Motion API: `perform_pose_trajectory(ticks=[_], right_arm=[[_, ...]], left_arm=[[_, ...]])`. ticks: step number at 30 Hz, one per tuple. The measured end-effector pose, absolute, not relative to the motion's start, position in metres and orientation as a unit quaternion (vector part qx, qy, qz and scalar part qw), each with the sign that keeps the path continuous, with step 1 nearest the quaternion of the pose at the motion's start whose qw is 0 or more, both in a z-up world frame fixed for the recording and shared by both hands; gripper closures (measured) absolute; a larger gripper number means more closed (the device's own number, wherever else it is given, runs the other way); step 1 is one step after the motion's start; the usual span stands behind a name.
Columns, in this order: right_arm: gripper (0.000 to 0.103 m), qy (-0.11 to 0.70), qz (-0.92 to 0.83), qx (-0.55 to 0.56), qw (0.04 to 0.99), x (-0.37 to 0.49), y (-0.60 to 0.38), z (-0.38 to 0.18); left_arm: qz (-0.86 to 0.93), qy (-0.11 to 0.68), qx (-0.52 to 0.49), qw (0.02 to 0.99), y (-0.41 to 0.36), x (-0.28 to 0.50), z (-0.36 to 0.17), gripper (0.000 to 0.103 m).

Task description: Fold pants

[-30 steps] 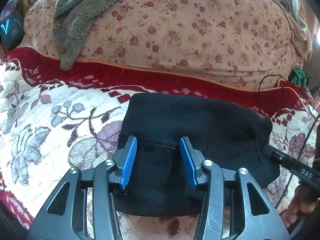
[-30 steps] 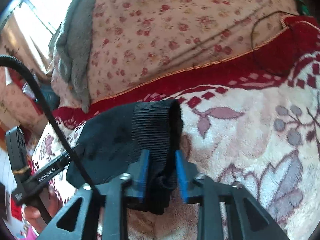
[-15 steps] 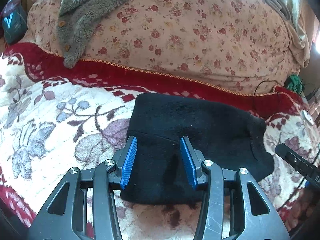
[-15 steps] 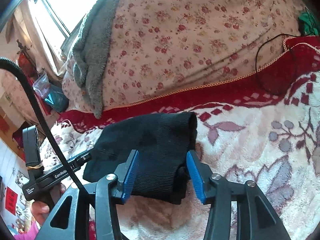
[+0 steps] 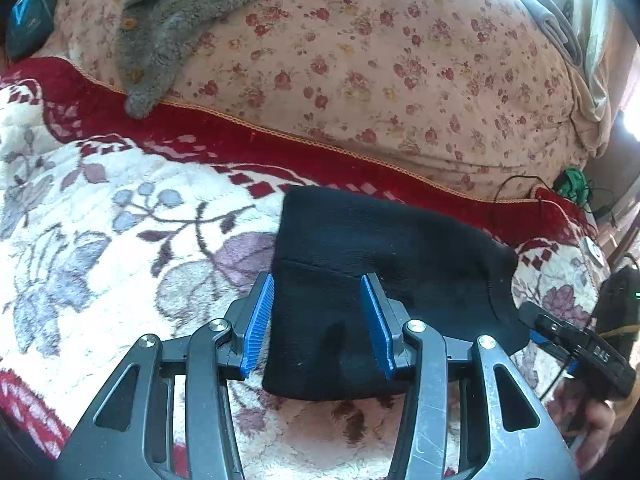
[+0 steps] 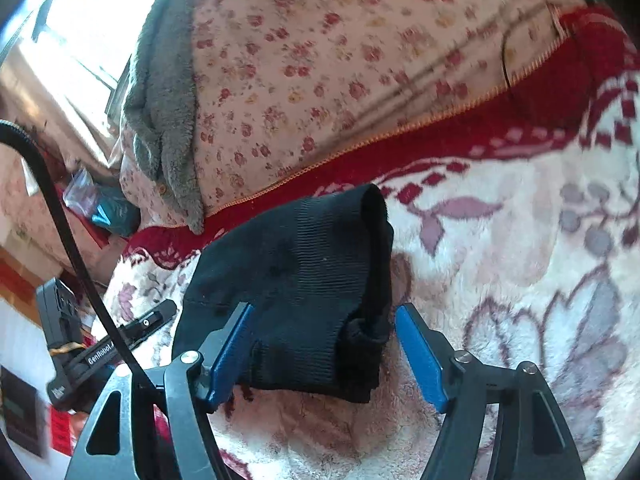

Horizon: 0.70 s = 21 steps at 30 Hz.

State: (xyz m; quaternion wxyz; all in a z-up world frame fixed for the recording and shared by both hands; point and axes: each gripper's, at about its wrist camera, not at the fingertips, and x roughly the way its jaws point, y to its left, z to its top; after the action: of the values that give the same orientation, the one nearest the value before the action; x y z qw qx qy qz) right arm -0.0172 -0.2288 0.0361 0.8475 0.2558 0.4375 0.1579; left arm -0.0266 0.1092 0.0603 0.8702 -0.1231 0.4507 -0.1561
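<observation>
Both grippers sit wide apart with nothing pinched: the left gripper and right gripper just frame the near edge of the folded black pants. The pants lie flat on the flowery blanket, and farther back there's a floral quilt with a grey fleece on top.

Surface: bed under plush cream blanket with mauve flowers and red border | On it: folded black knit pants, lying flat | Far edge: bulky pink floral-print quilt resting on red border
</observation>
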Motion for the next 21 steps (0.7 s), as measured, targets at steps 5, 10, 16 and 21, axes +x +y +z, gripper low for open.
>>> perform_pose_trajectory(ticks=[5, 10, 16, 21], right_arm=[[0.032, 0.452, 0.175, 0.286, 0.827, -0.006, -0.229, 0.019], [0.030, 0.475, 0.193, 0.300, 0.805, 0.008, -0.216, 0.002], [0.019, 0.478, 0.211, 0.264, 0.811, 0.014, -0.202, -0.002], [0.018, 0.457, 0.216, 0.274, 0.818, 0.013, -0.205, -0.006]], left_arm=[[-0.188, 0.455, -0.123, 0.861, 0.103, -0.017, 0.056, 0.048], [-0.184, 0.449, -0.091, 0.870, 0.093, -0.008, 0.053, 0.041], [-0.203, 0.484, -0.137, 0.840, 0.114, 0.009, 0.032, 0.037], [-0.217, 0.514, -0.195, 0.807, 0.124, 0.019, 0.007, 0.026]])
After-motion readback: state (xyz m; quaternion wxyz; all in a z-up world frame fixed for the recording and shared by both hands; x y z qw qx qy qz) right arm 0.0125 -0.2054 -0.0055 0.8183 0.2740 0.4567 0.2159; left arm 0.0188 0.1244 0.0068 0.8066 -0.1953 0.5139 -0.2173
